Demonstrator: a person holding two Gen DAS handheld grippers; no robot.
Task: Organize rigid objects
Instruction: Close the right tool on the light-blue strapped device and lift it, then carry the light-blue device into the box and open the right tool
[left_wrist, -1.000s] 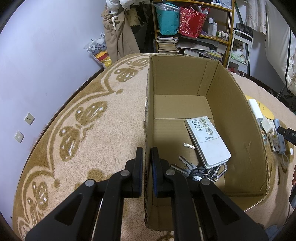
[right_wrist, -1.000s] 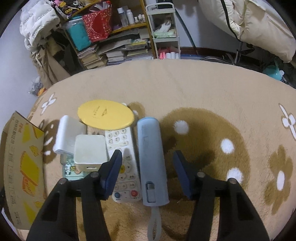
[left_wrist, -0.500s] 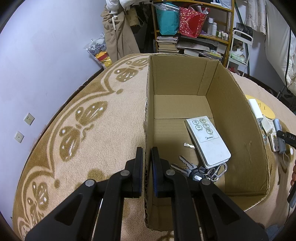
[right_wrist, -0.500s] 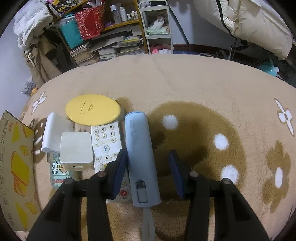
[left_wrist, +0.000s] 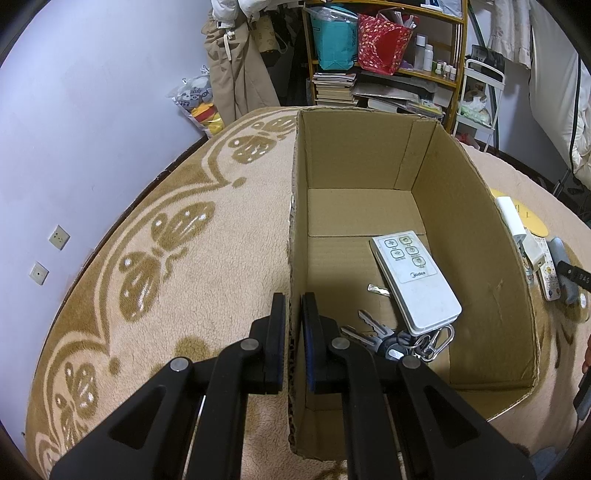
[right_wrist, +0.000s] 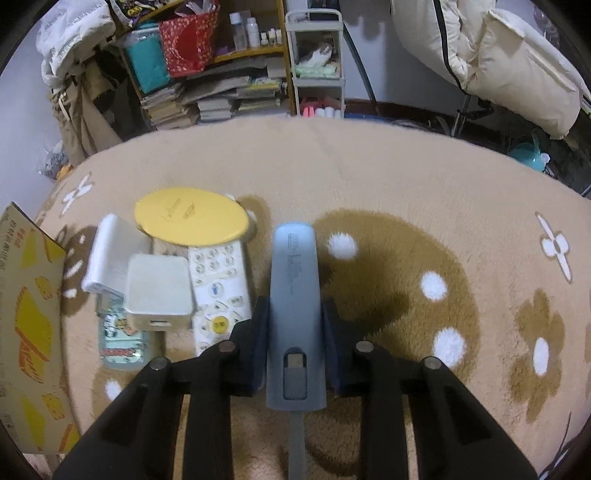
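Since a second ago the right gripper (right_wrist: 295, 343) has slid over the blue-grey case (right_wrist: 295, 295), and its fingers (right_wrist: 258, 332) have just been closing until they press the case's sides near its clasp end. It lies on the tan rug (right_wrist: 388, 177), just beside a white keypad remote (right_wrist: 218, 288), a cream square box (right_wrist: 159, 295) and a yellow disc (right_wrist: 190, 220). Across the rug, the left gripper (left_wrist: 293, 332) is clenched on the near-left wall of the cardboard box (left_wrist: 472, 236), which holds a white remote (left_wrist: 413, 280) and keys (left_wrist: 373, 336).
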